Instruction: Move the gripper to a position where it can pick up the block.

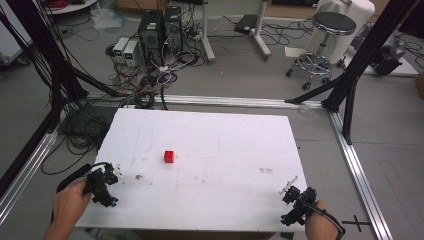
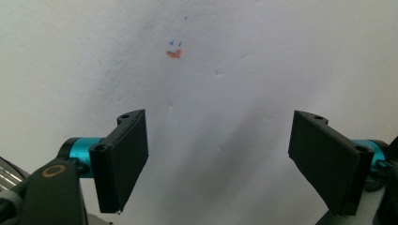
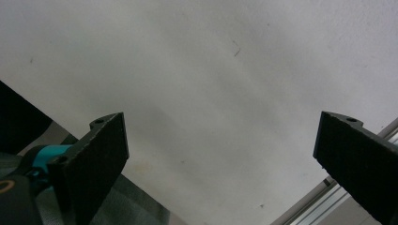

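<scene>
The white board [image 1: 235, 145] takes the middle of the high view, a flat work surface with faint stains and pencil lines on it; no box, tray or other container sits on it, so nothing is held inside anything. On it there is 1 loose thing, a small red block [image 1: 169, 156], lying left of centre in the frame, well apart from both tools and touched by neither.

The left gripper [image 1: 111, 187] is at the lower left of the frame, by the board's near left corner, in a hand [image 1: 70, 205]; in the left gripper view its 2 jaws stand wide apart over bare white surface with a small orange mark [image 2: 174, 54] near the top, and they hold nothing. The right gripper [image 1: 290, 197] is at the lower right, at the near right corner; its jaws are equally wide and empty, over the board's edge.

I judge both are parked at the corners, jaws spread, ready to reach in for the block; the left one is nearer to it.
</scene>
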Demonstrator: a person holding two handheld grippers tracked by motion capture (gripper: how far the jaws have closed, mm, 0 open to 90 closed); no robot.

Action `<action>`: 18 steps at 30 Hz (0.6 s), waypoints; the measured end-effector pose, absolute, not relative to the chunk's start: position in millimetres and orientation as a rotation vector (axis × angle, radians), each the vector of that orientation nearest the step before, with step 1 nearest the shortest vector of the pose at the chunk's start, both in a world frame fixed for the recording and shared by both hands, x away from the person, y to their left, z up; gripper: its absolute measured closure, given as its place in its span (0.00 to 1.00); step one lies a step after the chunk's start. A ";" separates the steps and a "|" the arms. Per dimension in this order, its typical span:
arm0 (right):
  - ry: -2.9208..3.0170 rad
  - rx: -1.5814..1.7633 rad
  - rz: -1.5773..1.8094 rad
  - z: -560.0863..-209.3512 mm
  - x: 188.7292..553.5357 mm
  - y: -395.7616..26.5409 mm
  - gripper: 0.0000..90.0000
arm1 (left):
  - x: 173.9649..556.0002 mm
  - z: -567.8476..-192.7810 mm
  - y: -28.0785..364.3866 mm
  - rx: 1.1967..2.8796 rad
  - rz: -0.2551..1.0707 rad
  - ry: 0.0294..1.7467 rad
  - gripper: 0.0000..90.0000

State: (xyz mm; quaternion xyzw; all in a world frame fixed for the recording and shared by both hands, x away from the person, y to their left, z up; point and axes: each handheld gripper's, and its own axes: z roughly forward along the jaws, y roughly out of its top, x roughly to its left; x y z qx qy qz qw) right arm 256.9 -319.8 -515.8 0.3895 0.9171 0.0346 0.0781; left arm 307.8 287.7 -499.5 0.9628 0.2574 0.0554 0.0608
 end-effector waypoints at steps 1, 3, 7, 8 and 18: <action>2.747 1.158 0.107 -515.9 256.5 -320.5 0.03 | 308.9 -498.7 287.0 2.915 0.163 0.776 0.23; 2.745 1.164 0.103 -515.4 256.0 -321.3 0.03 | 311.8 -497.3 286.3 2.920 0.157 0.756 0.23; 2.742 1.165 0.110 -516.0 254.3 -323.2 0.03 | 319.1 -497.1 282.6 2.935 0.144 0.714 0.23; 2.740 1.171 0.110 -516.2 253.6 -323.0 0.03 | 321.1 -497.0 281.7 2.935 0.136 0.704 0.23; 2.743 1.165 0.121 -516.3 254.8 -322.0 0.03 | 345.4 -488.4 267.0 2.964 0.125 0.597 0.23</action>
